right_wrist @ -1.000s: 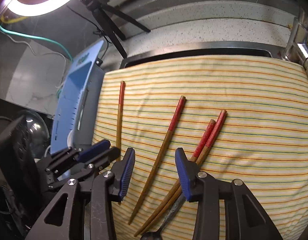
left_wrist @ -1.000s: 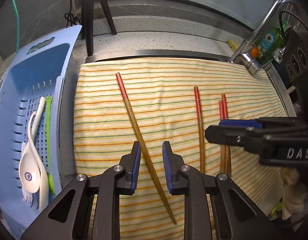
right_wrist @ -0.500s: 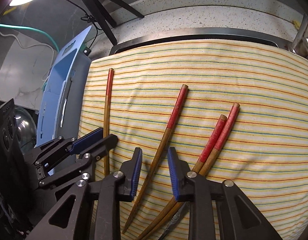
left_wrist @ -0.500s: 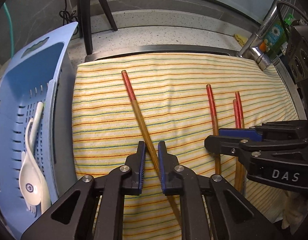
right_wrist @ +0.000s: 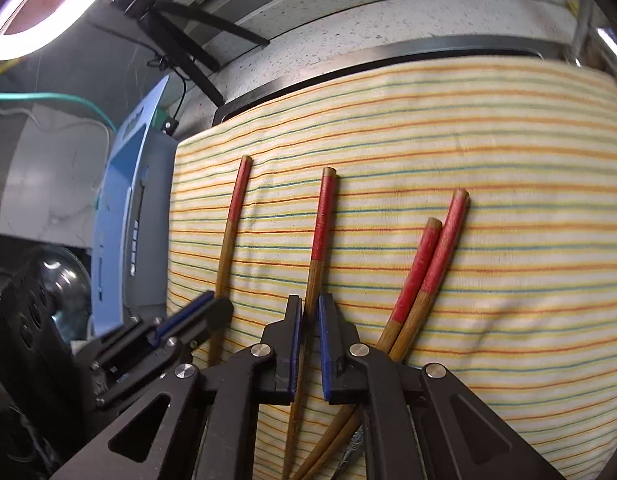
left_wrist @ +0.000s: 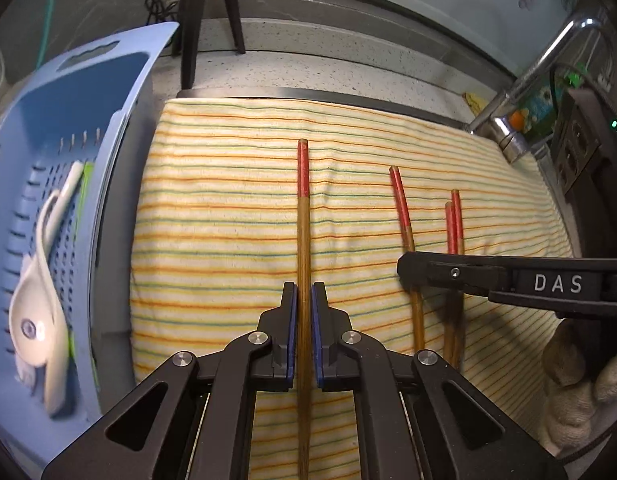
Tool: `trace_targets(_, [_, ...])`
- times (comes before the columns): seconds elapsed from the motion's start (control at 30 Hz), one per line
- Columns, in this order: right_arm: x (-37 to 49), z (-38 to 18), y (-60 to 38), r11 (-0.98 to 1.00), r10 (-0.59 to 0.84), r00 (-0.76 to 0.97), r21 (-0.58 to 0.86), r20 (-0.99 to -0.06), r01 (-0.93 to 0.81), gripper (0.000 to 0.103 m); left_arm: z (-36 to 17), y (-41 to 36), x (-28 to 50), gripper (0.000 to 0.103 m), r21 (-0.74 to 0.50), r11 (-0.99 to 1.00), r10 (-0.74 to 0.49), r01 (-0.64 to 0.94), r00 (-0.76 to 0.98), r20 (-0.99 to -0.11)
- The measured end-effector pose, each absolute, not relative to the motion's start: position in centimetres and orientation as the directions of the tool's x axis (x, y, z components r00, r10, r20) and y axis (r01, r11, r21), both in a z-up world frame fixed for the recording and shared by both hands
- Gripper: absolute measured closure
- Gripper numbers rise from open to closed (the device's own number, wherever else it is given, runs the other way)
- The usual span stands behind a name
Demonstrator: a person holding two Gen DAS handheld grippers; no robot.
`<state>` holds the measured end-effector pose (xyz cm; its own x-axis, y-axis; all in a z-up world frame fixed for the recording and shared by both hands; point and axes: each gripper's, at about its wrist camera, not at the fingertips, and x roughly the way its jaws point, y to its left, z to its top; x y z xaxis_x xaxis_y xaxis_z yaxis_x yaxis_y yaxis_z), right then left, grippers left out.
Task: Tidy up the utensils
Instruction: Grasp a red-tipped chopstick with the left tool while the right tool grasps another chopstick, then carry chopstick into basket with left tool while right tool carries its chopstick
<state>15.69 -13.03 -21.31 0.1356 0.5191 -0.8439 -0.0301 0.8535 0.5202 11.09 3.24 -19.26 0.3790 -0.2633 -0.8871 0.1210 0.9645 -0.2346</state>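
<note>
We lose the near ends of the red-tipped wooden chopsticks (right_wrist: 422,276) behind the right hand-held gripper (right_wrist: 307,344). The pale blue perforated plastic basket (left_wrist: 108,128) runs off the frame, its white spoon (left_wrist: 32,308) blurred.

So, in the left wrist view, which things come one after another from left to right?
Blue basket with white spoon → chopstick in the left gripper → single chopstick → chopstick pair → faucet.
</note>
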Motion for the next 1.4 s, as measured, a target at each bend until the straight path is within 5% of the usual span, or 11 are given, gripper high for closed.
trace_targets(0.7, [14.9, -14.7, -12.0, 0.756, 0.653, 0.202, 0.646, -0.730, -0.107, 0.097, -13.4, 8.5, 6.6, 0.098, -0.322, 0.943, -0.314, 0.079, 0.519, -0.795])
trace_targets(1.4, [17.7, -10.0, 0.7, 0.713, 0.694, 0.153, 0.642, -0.704, -0.281, 0.097, -10.7, 19.5, 7.9, 0.098, -0.229, 0.972, -0.148, -0.059, 0.607, -0.781])
